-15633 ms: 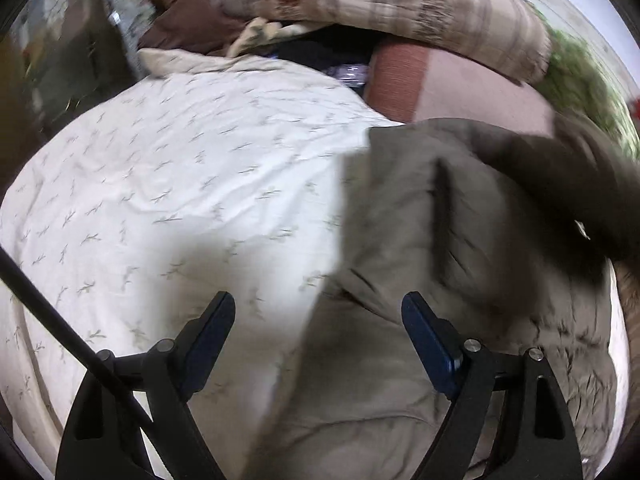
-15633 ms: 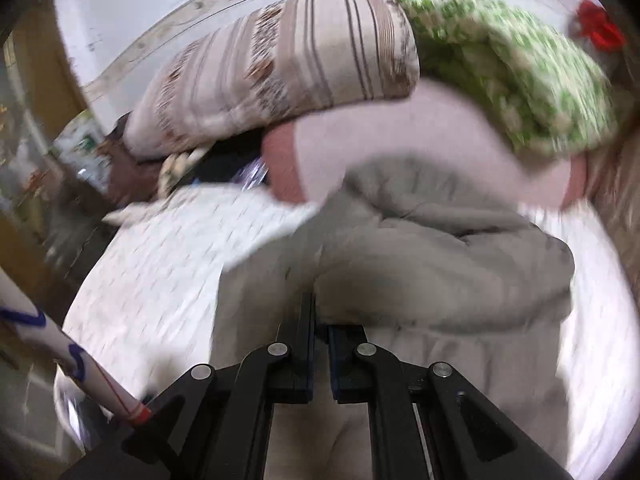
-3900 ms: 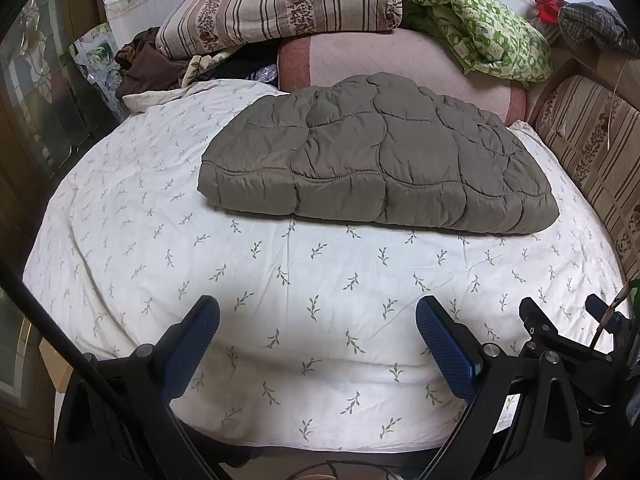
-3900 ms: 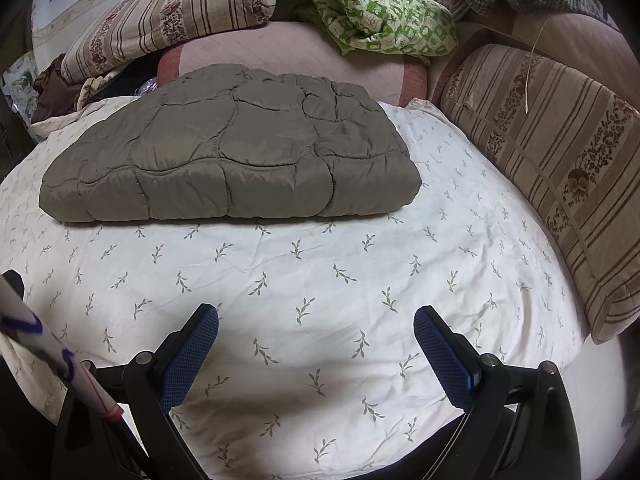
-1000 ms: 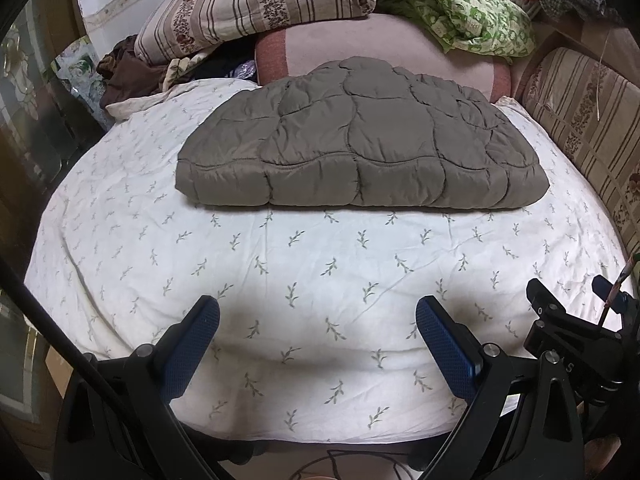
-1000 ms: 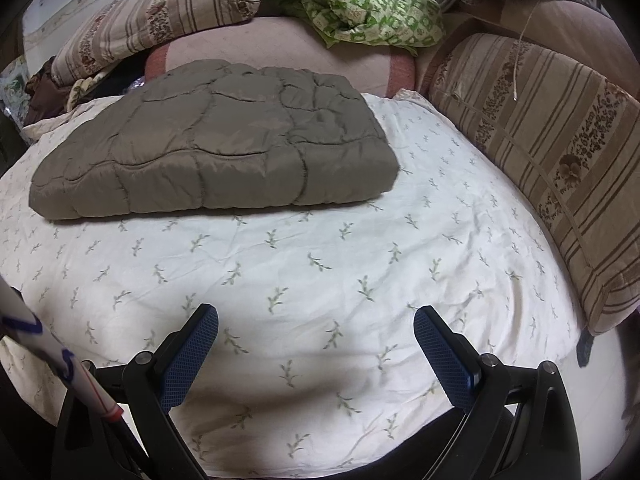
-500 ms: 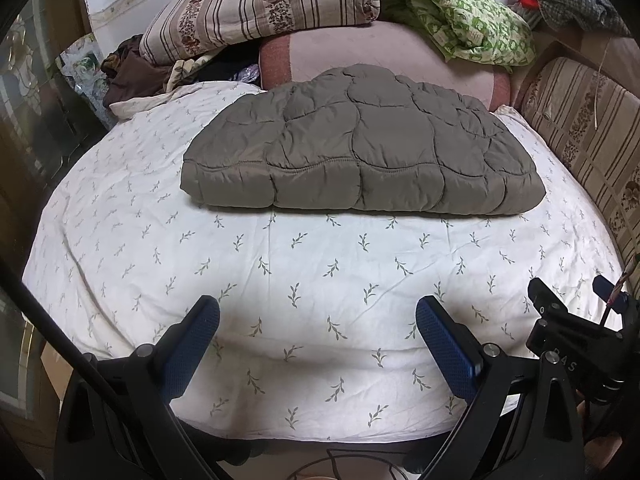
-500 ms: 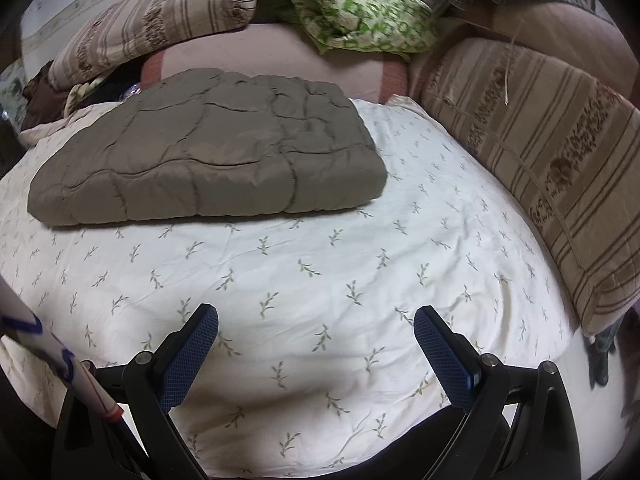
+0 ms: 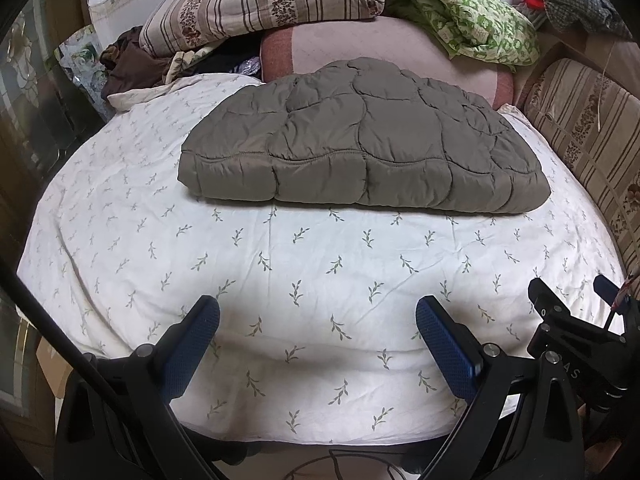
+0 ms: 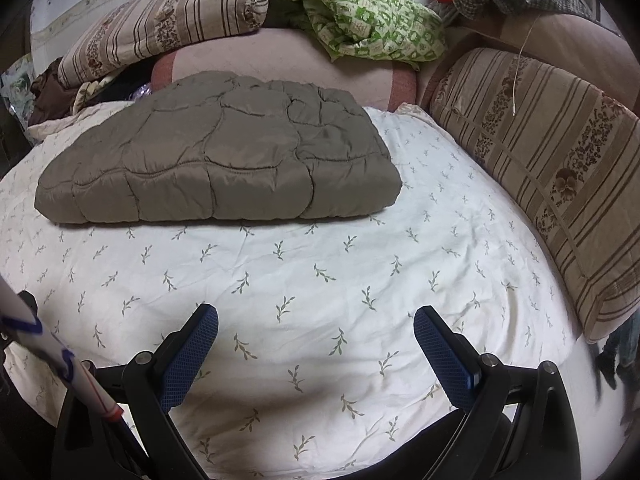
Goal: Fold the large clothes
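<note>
A grey-brown quilted puffer coat (image 9: 360,140) lies folded into a flat rectangle on the white leaf-print bed sheet (image 9: 304,264); it also shows in the right wrist view (image 10: 216,156). My left gripper (image 9: 318,316) is open and empty, held above the bed's near edge, well short of the coat. My right gripper (image 10: 316,316) is open and empty, also back near the front edge of the sheet (image 10: 320,264). The right gripper's body shows at the lower right of the left wrist view (image 9: 580,344).
Striped pillows (image 9: 264,4), a pink bolster (image 9: 384,44) and a green patterned blanket (image 9: 464,16) are piled behind the coat. A striped cushion (image 10: 552,168) lines the bed's right side. Dark clothes (image 9: 128,64) lie at the back left.
Both grippers have stayed open and empty and shifted only slightly. The folded coat lies unmoved on the bed.
</note>
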